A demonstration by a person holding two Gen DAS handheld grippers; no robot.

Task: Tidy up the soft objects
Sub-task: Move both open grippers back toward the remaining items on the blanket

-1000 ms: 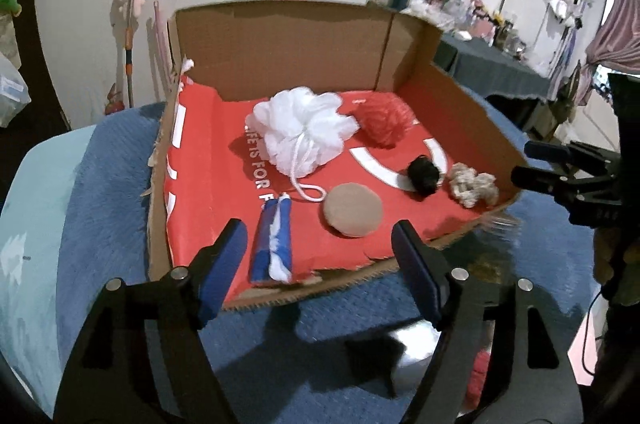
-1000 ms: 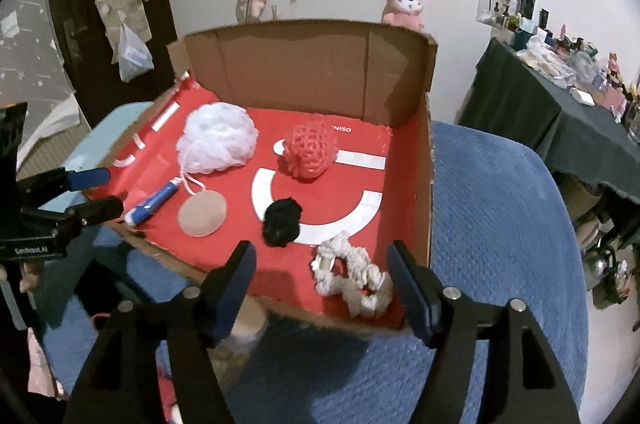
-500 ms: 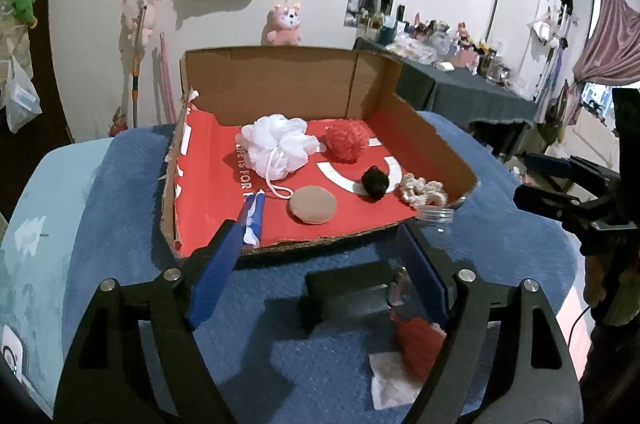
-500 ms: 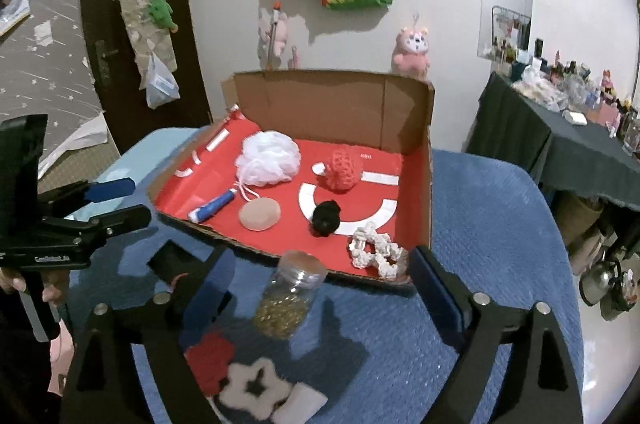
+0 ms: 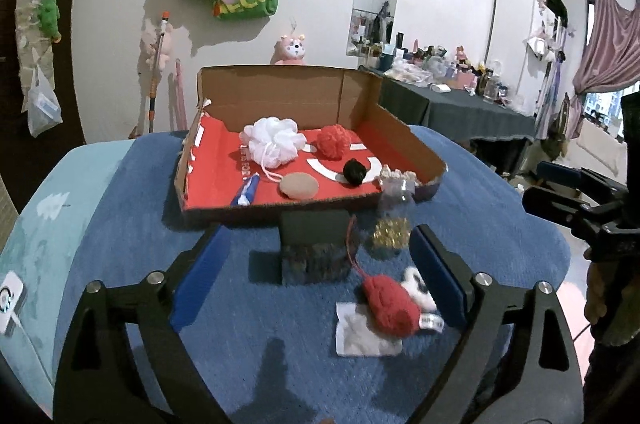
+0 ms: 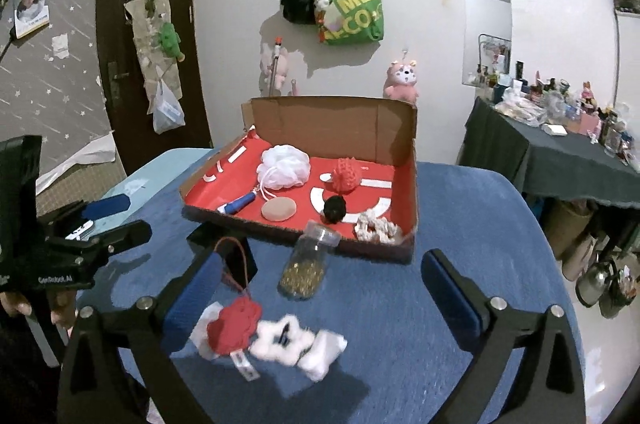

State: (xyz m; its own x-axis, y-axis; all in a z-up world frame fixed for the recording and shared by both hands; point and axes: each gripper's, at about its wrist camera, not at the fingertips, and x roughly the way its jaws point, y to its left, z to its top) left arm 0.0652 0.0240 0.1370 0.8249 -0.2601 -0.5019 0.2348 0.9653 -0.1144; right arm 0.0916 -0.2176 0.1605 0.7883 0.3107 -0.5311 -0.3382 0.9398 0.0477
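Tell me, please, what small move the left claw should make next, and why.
Probably lower the left claw toward the red knitted pouch on the blue blanket. Both claws are open and empty, the pouch lies outside the cardboard box that already holds other soft things, and it sits nearest the left claw's right finger.

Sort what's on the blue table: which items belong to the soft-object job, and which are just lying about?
Job items:
cardboard box
white bath pouf
red knitted ball
black pom-pom
cream scrunchie
round tan sponge
red crochet piece
white fluffy scrunchie

Lying about:
glass jar
dark block
blue tube
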